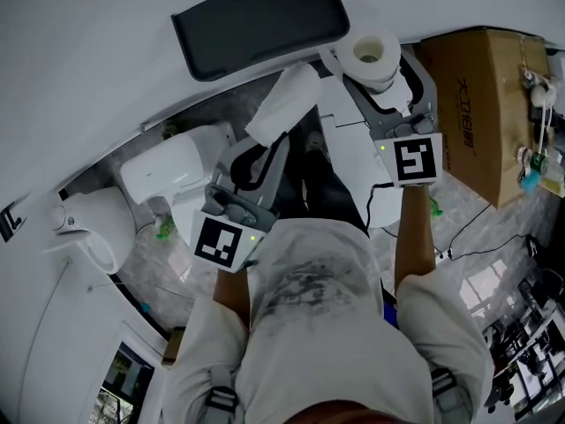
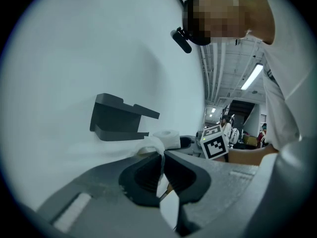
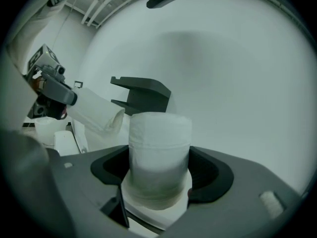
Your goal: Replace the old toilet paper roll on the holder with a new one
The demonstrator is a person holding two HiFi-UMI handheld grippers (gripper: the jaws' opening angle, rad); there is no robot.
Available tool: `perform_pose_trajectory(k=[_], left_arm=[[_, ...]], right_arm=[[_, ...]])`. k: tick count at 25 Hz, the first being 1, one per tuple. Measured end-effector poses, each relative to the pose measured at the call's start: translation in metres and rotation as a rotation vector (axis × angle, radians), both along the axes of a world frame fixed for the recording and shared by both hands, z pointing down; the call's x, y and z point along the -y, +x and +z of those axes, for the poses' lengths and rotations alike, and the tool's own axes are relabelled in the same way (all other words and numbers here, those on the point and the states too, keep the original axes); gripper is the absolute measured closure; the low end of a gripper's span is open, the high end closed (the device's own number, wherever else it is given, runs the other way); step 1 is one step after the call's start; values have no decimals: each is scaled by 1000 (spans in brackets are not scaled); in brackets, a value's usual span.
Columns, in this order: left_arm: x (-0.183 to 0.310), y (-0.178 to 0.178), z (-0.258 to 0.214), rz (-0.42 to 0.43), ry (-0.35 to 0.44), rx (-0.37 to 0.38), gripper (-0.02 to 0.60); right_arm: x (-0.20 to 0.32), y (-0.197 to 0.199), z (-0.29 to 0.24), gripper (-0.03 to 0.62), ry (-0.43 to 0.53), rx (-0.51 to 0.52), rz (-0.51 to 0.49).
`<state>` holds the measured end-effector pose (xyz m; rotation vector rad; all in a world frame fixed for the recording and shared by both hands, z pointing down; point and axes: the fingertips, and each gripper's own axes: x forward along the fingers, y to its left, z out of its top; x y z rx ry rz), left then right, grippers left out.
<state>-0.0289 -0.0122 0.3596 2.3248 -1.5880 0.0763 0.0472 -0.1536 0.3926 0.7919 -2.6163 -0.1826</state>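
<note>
A black holder (image 1: 256, 20) is fixed to the white wall, with nothing on it; it also shows as the holder (image 2: 121, 118) and the holder (image 3: 143, 95) in the gripper views. My left gripper (image 1: 269, 144) is shut on the old roll (image 1: 282, 104), a flattened, nearly used-up white tube, below the holder. The thin paper (image 2: 159, 150) is pinched between its jaws. My right gripper (image 1: 375, 82) is shut on the new full roll (image 1: 371, 56), held upright just right of the holder. The new roll (image 3: 159, 157) fills the wide gap between its jaws. The old roll (image 3: 96, 113) shows at the left there.
A white toilet (image 1: 97, 219) and a white box-shaped unit (image 1: 177, 166) stand at the lower left by the wall. A cardboard box (image 1: 485, 104) sits at the right, with cables on the floor beside it. The person's body fills the bottom of the head view.
</note>
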Motion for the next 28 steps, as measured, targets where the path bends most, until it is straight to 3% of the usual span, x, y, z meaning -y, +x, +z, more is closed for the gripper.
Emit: perform_pose_trajectory(k=[9,28], left_arm=[[0,-1,2,-28,4,-2,569],[-4,-12,8,-80,-6,-17,569]], right_arm=[[9,-12,11,230,49,-79,-53],[16,-44,11,230,285,-300,-166]])
